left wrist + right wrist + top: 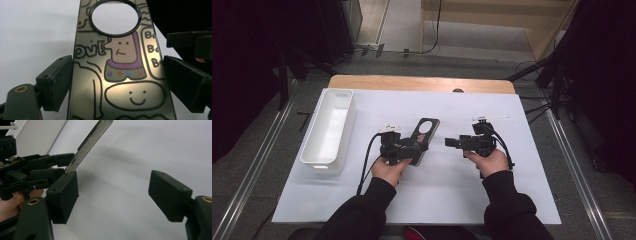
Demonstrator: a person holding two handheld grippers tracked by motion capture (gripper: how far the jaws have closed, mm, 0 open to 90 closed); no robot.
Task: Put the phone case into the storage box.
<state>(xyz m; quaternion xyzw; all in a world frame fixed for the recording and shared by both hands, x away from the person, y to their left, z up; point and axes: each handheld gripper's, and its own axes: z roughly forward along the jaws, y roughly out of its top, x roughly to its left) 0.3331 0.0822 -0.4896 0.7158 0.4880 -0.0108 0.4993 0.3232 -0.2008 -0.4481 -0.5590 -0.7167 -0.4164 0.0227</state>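
Two grippers over a white mat (512, 200) on the table, high view first. Left gripper (409, 147) sits mid-mat, clamped on the near end of a phone case (424, 131); case's far end w/ round cut-out points up-table, tilted off the mat. Right gripper (452, 142) is just beside it to the right, jaws aimed at the case, a small gap between. White bin (339, 102) stands along the mat's left edge, well apart from both. Plenty of bare mat near the bottom edge & to the right; wood table edge (422, 82) at the far side.

Left gripper view: phone case (120, 65) runs up between both jaws, pads pressing on its long edges, left & right. Cartoon print faces cam, ring hole at top. Right gripper's jaw tips show at the right edge, close to the case's side.

Right gripper view: right gripper (113, 192) jaws spread wide, nothing between, just mat below. Case (90, 145) seen edge-on, slanting up, left of its left jaw. Bin wall (37, 135) top left.
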